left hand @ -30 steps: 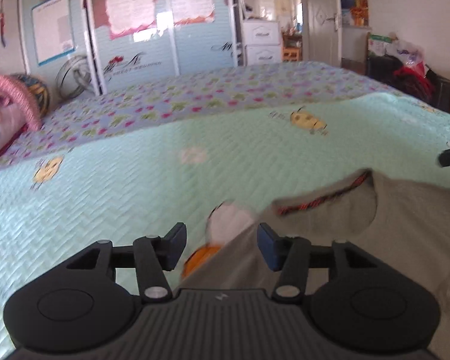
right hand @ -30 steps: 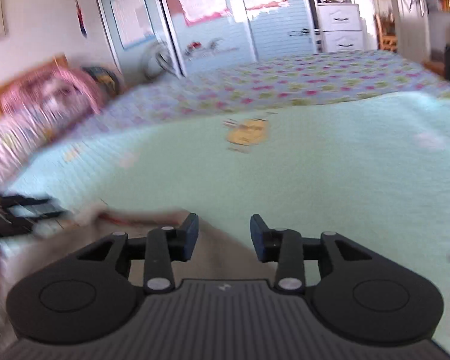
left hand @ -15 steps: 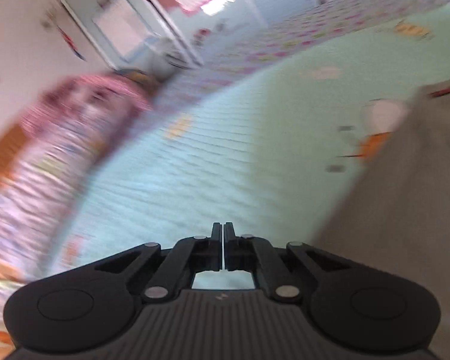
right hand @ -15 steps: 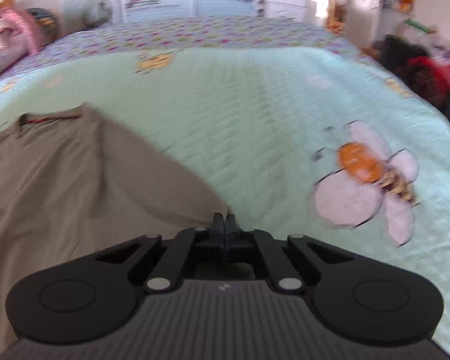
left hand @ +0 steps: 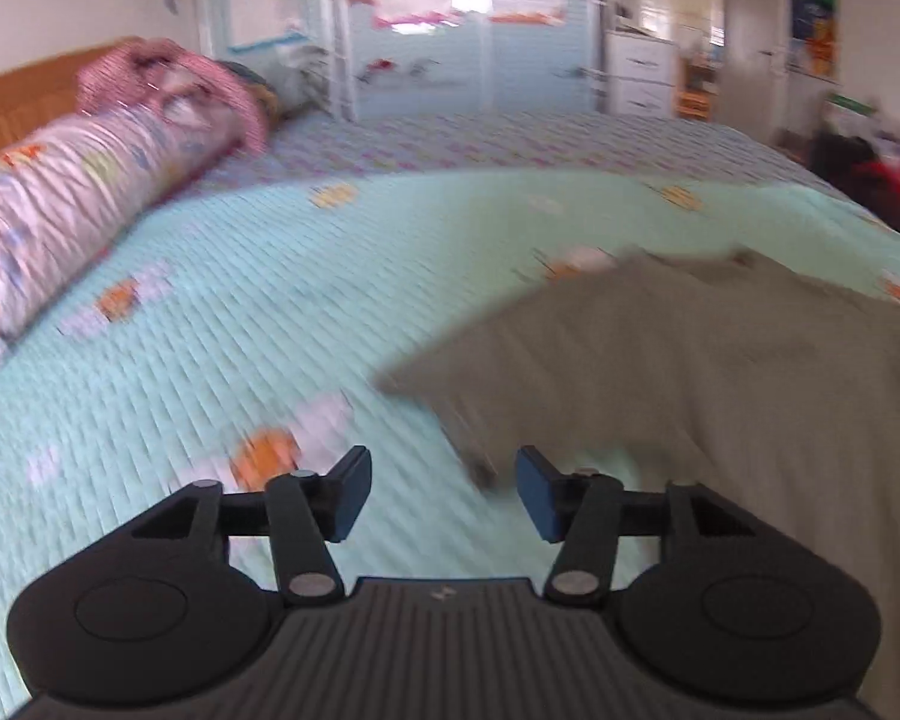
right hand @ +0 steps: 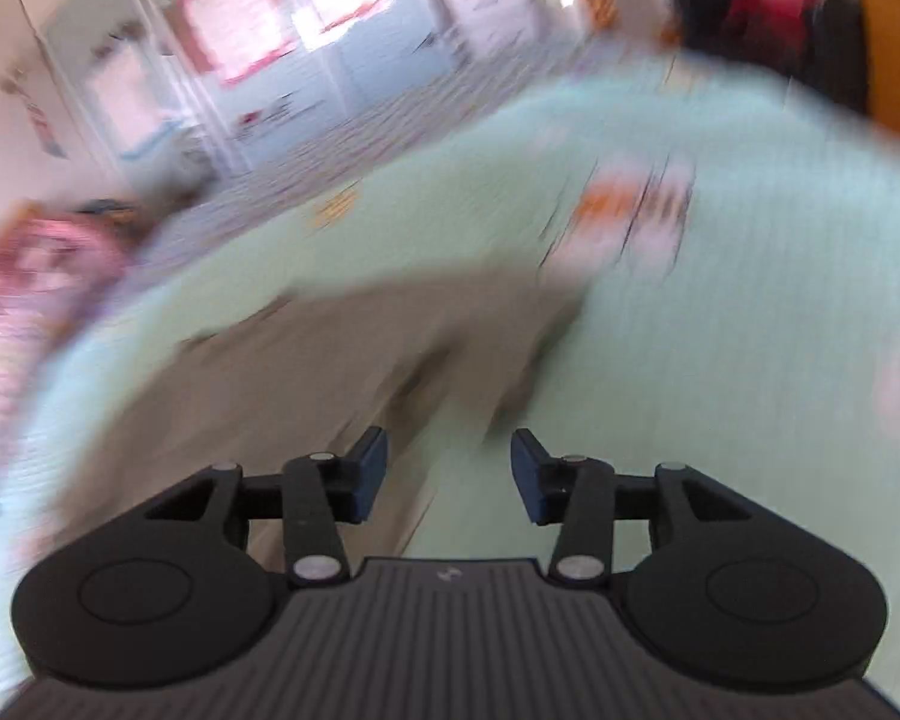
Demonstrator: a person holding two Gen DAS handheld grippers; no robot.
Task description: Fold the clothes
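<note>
Just one garment (left hand: 690,348) (two grippers opening)

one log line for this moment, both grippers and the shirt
left gripper: opening, nothing between fingers | right gripper: opening, nothing between fingers | grey shirt: flat on green bedspread, unheld

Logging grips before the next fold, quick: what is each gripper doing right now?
Left gripper: jaws opening, nothing between them; grey-brown cloth garment lies just ahead.
Right gripper: jaws opening, holding nothing.
</note>
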